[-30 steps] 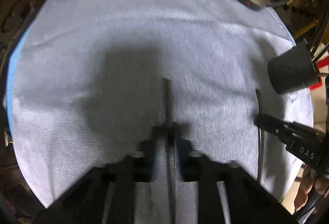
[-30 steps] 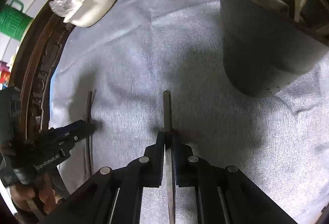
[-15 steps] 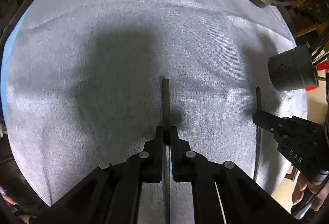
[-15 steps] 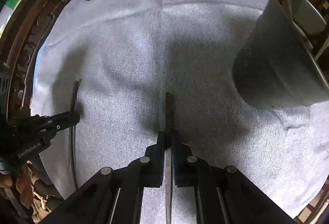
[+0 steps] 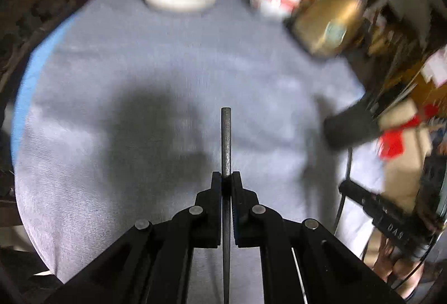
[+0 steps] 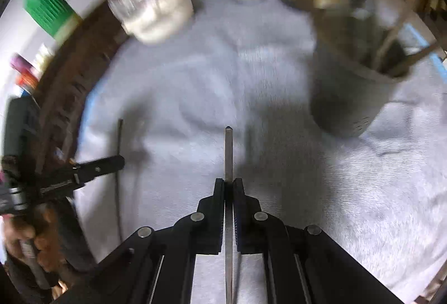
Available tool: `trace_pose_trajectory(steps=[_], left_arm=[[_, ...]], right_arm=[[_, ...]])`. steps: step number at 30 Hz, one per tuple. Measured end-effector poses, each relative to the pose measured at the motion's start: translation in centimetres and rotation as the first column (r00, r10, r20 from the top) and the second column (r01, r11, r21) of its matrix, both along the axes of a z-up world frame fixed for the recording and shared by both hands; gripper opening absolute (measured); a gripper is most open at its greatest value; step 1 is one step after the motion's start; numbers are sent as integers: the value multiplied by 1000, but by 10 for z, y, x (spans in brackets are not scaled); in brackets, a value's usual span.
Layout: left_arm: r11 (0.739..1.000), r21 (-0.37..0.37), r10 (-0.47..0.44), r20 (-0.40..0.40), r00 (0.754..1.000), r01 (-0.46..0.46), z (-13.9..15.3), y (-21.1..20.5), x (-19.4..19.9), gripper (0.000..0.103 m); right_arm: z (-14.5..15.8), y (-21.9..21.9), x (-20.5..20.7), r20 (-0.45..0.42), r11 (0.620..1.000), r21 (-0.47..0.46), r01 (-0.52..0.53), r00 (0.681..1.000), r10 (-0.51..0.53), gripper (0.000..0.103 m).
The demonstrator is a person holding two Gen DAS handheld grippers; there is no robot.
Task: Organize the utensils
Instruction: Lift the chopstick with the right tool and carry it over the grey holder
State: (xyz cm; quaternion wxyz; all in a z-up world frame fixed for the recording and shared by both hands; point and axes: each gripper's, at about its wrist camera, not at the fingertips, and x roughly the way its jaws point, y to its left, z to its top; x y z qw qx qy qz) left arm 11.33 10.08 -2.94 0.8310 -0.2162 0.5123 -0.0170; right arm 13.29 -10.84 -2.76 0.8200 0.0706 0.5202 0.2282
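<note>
Carrying a chopstick (image 5: 225, 142) in the closed left tongs (image 5: 226, 178) and another chopstick (image 6: 228, 153) in the closed right tongs (image 6: 229, 183), keep both level, then tip them into the dark holder (image 6: 352, 97) far right on the desk (image 6: 307, 192).

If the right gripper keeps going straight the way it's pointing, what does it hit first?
Probably the grey tablecloth. The right gripper, shut on a chopstick, points down at bare cloth. The dark utensil holder stands off to the right of that line, though blur makes depth uncertain.
</note>
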Motion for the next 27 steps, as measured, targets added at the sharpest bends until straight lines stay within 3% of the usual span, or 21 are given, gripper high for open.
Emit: trace_pose_trajectory(steps=[3,6,9,13,17,19,27], left_arm=[[997,25,71,206,976,-77,31,3,-20,6],[990,67,94,369,925,-127,53,-7,-34,6],[982,101,92,469,878,-157,62,-20,-44,6],[966,169,70,566,822,-198,63,-30,-38,6],[953,225,38,575,818,-202,56,-29,-53,6],[946,243,31,594,804,-216,60,-29,-67,6],[957,203,37,619,784,-205,76,-11,-127,7]], right_arm=[[33,-24,-23,163,992,82,92,981,-104,6],[58,-37,-42,336,978,115,175,919,-204,6],[75,-48,-60,476,961,115,251,835,-275,6],[84,-49,-68,592,950,86,301,751,-292,6],[84,-48,-69,630,951,43,307,730,-265,7],[87,-49,-73,630,955,44,295,733,-255,7],[91,-55,-120,631,964,45,263,741,-231,7]])
